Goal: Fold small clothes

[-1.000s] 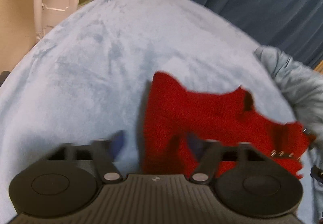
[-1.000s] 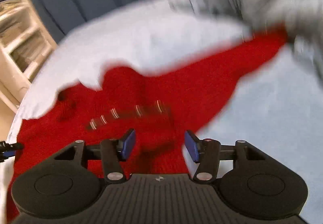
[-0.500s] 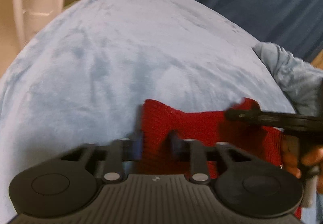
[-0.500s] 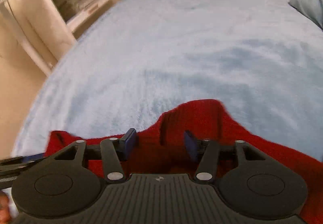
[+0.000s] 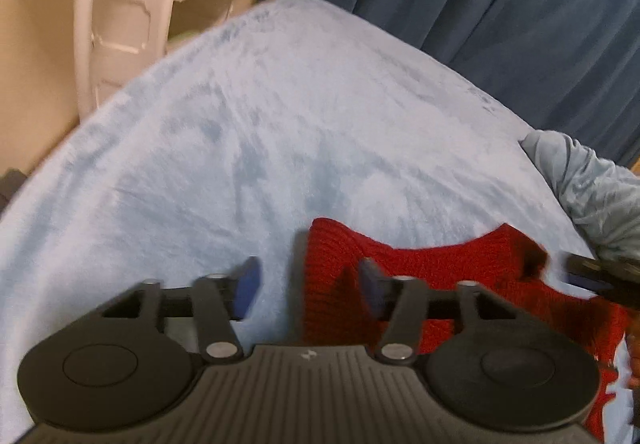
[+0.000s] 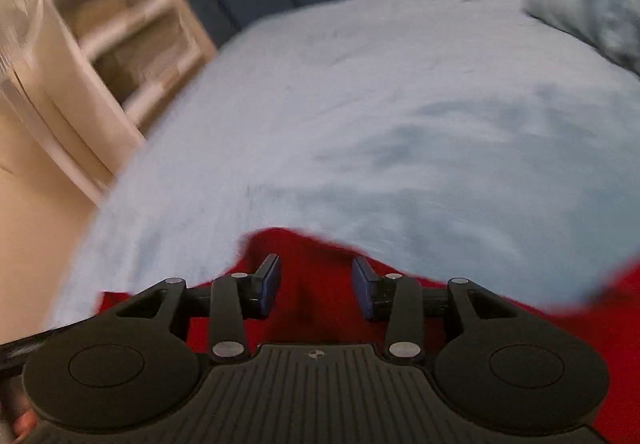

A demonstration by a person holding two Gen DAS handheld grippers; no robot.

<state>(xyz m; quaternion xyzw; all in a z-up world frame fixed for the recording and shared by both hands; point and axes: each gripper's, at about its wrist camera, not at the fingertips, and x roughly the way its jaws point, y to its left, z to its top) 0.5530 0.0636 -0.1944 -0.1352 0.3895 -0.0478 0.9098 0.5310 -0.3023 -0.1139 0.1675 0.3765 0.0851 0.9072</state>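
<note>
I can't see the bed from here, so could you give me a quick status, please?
Left gripper and right gripper open. Red knit garment lies on the blue blanket, unfolded. Grey-blue garment beside it.

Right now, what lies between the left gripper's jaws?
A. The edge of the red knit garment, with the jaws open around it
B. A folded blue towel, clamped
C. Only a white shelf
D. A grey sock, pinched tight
A. In the left wrist view the left gripper has its jaws spread apart, and the edge of the red knit garment lies in the gap on the light blue blanket.
</note>
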